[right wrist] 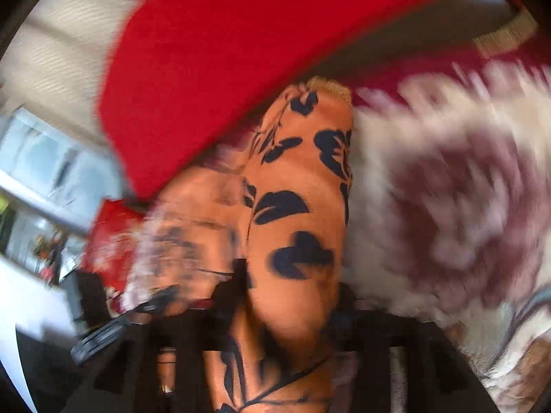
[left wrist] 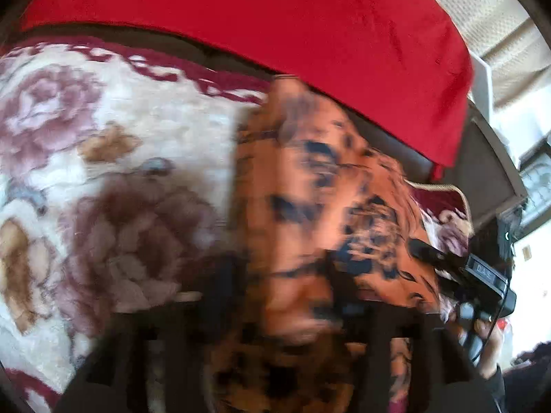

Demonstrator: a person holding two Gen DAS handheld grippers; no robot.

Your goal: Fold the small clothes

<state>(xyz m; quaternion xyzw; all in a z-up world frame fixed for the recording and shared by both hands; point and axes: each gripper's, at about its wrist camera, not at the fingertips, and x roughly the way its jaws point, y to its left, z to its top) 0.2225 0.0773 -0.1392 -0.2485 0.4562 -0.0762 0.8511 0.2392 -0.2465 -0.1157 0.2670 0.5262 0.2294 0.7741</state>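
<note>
An orange garment with a dark flower print (left wrist: 310,186) lies in a long bundle on the cream and maroon flowered blanket (left wrist: 103,130). My left gripper (left wrist: 286,299) is at the garment's near end. It is blurred, its jaws stand wide apart, and the cloth runs between them. In the right wrist view the same garment (right wrist: 296,206) stretches away from my right gripper (right wrist: 292,292), whose jaws are also apart with a fold of cloth bulging between them. The right gripper (left wrist: 447,265) also shows at the right edge of the left wrist view, held by a hand (left wrist: 489,347).
A bright red cloth (left wrist: 275,17) lies across the back, just beyond the garment's far end. A cream textured fabric (left wrist: 489,17) and a bright window are behind it. The flowered blanket (right wrist: 447,189) spreads to the right of the garment in the right wrist view.
</note>
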